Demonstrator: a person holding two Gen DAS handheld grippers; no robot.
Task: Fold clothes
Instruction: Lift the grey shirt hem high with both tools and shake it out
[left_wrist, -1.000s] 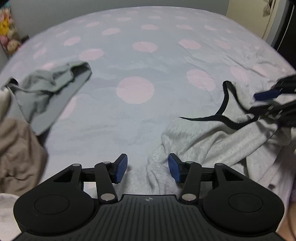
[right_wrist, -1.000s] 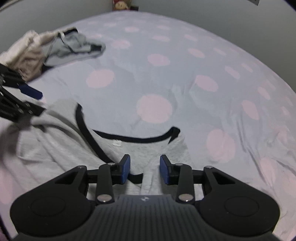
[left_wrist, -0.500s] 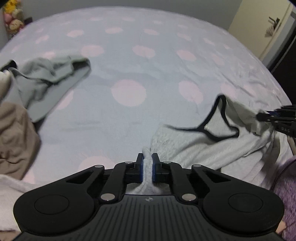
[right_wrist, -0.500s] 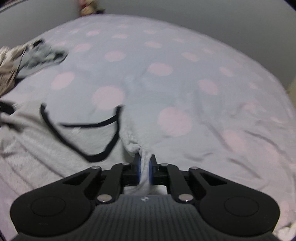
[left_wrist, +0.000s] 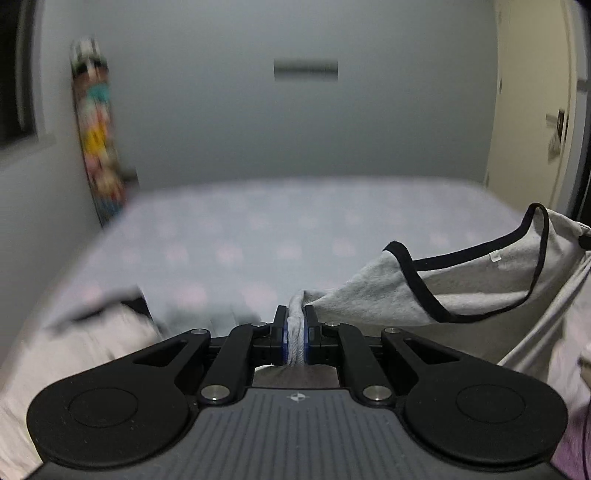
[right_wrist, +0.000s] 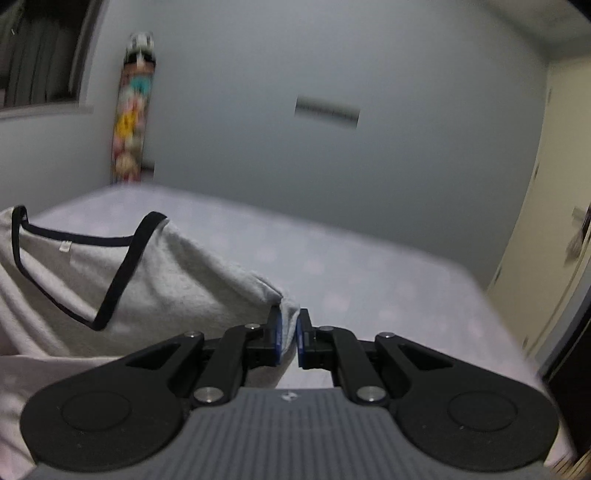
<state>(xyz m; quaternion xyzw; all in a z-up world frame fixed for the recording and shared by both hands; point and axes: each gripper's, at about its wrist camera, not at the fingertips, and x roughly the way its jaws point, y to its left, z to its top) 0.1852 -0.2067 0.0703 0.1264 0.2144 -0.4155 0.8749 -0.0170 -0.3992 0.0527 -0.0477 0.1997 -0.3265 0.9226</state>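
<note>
A light grey top with black trim at the neckline (left_wrist: 406, 291) (right_wrist: 166, 280) hangs in the air, stretched between both grippers above the bed. My left gripper (left_wrist: 294, 334) is shut on a bunched shoulder of the top, which stretches away to the right. My right gripper (right_wrist: 290, 332) is shut on the other shoulder, with the cloth trailing to the left. A small white label (right_wrist: 64, 246) shows inside the neckline. The top's lower part drops out of sight below both views.
The bed (left_wrist: 295, 236) (right_wrist: 369, 273) has a lilac sheet with pale pink dots. Blurred pale clothes (left_wrist: 85, 343) lie at its near left. A colourful tall board (left_wrist: 98, 129) leans in the left corner. A cream door (left_wrist: 532, 110) stands at the right.
Both grippers closed on the top's shoulders and then rose, lifting it off the bed. Both views tipped up from the sheet to the far wall.
</note>
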